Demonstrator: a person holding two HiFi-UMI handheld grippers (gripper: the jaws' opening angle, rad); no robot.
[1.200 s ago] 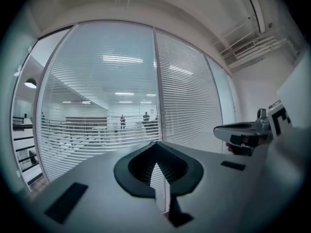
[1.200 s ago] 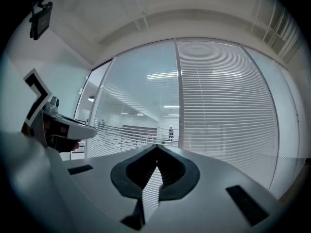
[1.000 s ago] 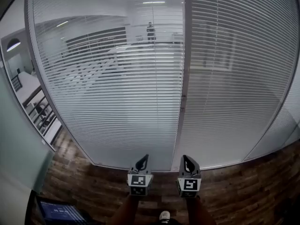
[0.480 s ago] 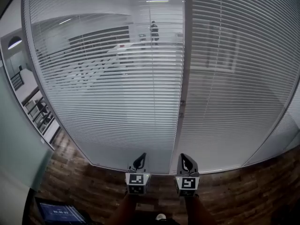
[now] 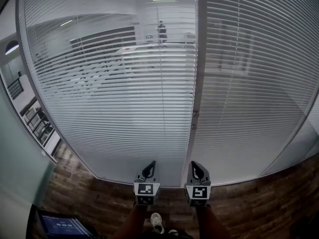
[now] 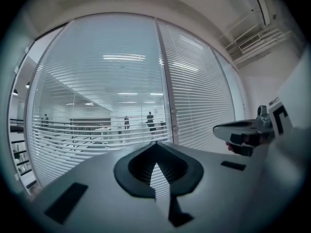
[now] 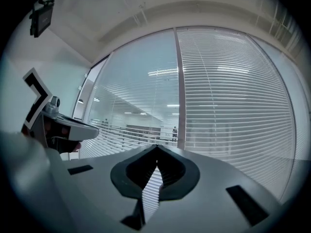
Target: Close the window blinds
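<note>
Wood floor (image 5: 75, 193) below, glazed wall ahead. Head view: left blind (image 5: 114, 83) filling its pane, slats tilted open, see-through; right blind (image 5: 249, 83) nearly opaque; left gripper (image 5: 151, 167) and right gripper (image 5: 195, 166) low, well short of both. Judged barely begun. Left gripper view: jaws pinched together, empty. Right gripper view: likewise closed on nothing, facing the mullion (image 7: 181, 96).

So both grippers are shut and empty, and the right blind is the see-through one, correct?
No: the left blind is the see-through one; the right blind looks closed, as the head view shows. The left gripper and right gripper are indeed shut and empty.
</note>
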